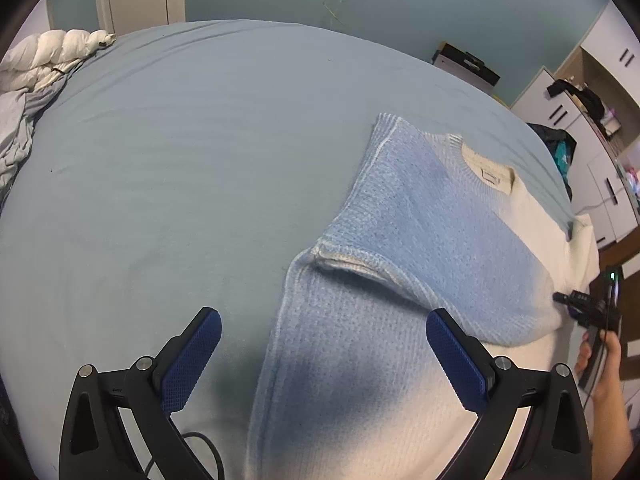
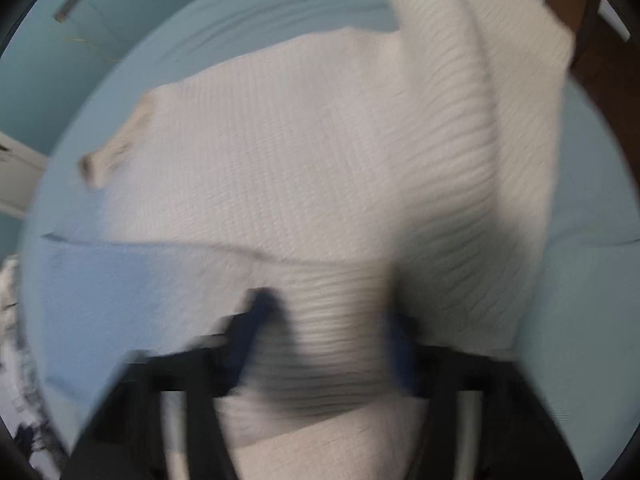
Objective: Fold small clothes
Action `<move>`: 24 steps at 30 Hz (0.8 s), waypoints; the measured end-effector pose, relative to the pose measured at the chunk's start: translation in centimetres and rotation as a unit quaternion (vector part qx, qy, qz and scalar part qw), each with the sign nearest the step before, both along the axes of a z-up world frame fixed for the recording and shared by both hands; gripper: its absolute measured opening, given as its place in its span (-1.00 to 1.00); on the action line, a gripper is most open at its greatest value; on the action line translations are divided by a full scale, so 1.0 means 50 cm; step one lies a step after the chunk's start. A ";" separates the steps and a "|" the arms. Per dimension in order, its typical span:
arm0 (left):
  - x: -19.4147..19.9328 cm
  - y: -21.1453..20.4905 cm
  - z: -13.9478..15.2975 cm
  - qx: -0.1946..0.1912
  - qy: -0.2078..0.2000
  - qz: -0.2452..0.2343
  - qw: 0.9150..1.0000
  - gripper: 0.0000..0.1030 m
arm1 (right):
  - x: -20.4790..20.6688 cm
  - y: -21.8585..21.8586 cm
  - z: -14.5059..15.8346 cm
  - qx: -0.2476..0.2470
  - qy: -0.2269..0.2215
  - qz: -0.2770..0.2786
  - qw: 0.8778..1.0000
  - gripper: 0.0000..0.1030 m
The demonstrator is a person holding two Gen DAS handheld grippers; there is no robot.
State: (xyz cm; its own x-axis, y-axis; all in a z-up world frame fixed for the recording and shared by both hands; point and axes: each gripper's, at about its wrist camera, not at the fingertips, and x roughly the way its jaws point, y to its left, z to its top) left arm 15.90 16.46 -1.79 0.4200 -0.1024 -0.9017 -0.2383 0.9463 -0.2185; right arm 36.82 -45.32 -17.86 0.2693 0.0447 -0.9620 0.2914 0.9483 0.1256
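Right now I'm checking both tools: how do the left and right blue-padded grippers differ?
The left gripper has its jaws spread wide above the blue-and-white knit sweater, holding nothing; the right gripper has sweater fabric between its fingers. The left view is sharp, the right blurred. Both have black frames and blue pads.

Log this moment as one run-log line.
left gripper: open, over sweater | right gripper: open, blurred, at sweater's white side | sweater: partly folded on bed

A pale blue bed [image 1: 200, 140] stands before teal walls [image 1: 400, 0] and white cabinets [image 1: 568, 120].
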 end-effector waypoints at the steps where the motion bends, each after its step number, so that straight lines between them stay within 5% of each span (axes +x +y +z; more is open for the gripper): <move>1: 0.001 -0.001 -0.001 -0.001 0.001 0.000 1.000 1.00 | 0.002 0.003 0.006 0.002 -0.007 0.002 1.000 -0.82; 6: 0.002 -0.003 0.001 -0.003 0.000 -0.003 1.000 1.00 | -0.031 0.039 0.090 0.030 -0.062 0.036 0.997 -0.87; 13: -0.007 -0.005 0.005 -0.001 -0.003 -0.004 1.000 1.00 | -0.092 0.067 0.183 0.244 -0.009 0.024 0.970 -0.89; 18: -0.006 -0.001 0.004 -0.001 -0.001 -0.002 1.000 1.00 | -0.011 0.044 0.085 0.161 0.034 -0.057 0.985 -0.78; 20: -0.006 -0.004 0.004 0.003 0.000 -0.002 1.000 1.00 | 0.038 0.023 0.024 0.128 0.013 -0.092 0.987 -0.11; 24: -0.005 -0.010 0.001 0.008 0.003 -0.005 1.000 1.00 | 0.010 -0.001 -0.060 0.127 -0.018 -0.104 0.986 0.16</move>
